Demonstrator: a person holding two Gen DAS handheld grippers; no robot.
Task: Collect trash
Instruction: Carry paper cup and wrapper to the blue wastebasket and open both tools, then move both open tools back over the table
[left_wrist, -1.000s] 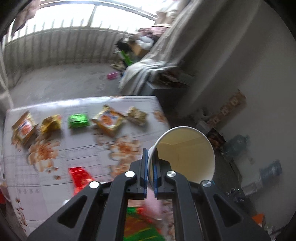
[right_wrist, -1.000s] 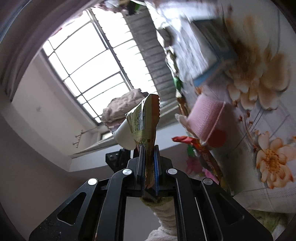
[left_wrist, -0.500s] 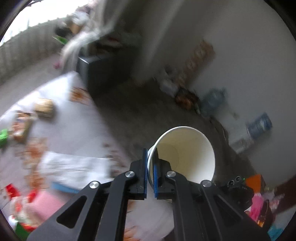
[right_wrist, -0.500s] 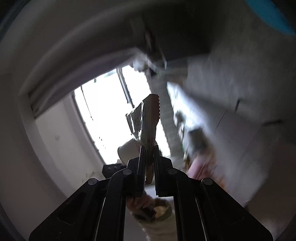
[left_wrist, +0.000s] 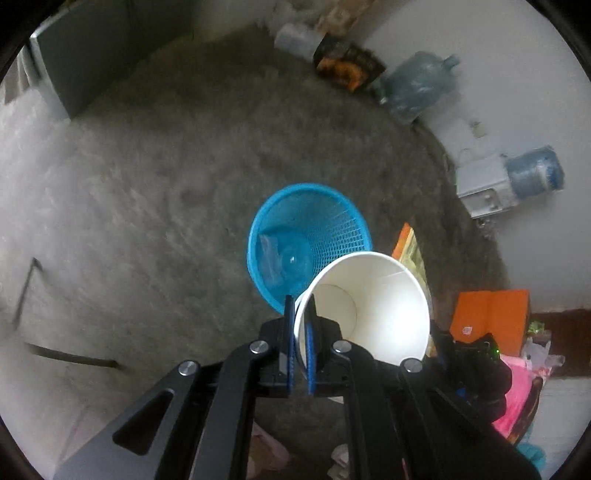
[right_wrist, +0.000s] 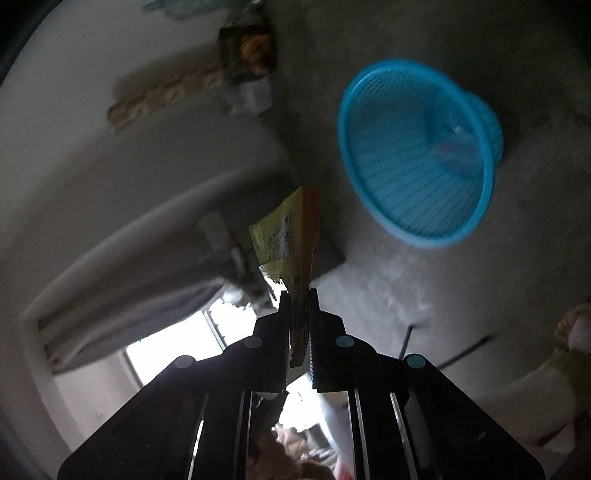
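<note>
Left hand-held gripper (left_wrist: 300, 325) pinching white paper cup (left_wrist: 365, 306) rim, above blue mesh basket (left_wrist: 332, 221) on concrete floor (left_wrist: 147, 184).

A lived-in room of a home, rather cluttered. A bare grey concrete floor (left_wrist: 155, 177) meets plain pale walls, with big water jugs (left_wrist: 417, 86), a white dispenser (left_wrist: 484, 184), snack boxes (left_wrist: 345, 66) and an orange carton (left_wrist: 487, 317) along the edge. A blue mesh wastebasket (left_wrist: 332, 221) stands on the floor, and a window (right_wrist: 173, 347) glows beneath a curtain.

Paper cup (left_wrist: 373, 306) matt white; basket (left_wrist: 332, 221) blue plastic mesh; floor (left_wrist: 147, 184) rough
</note>
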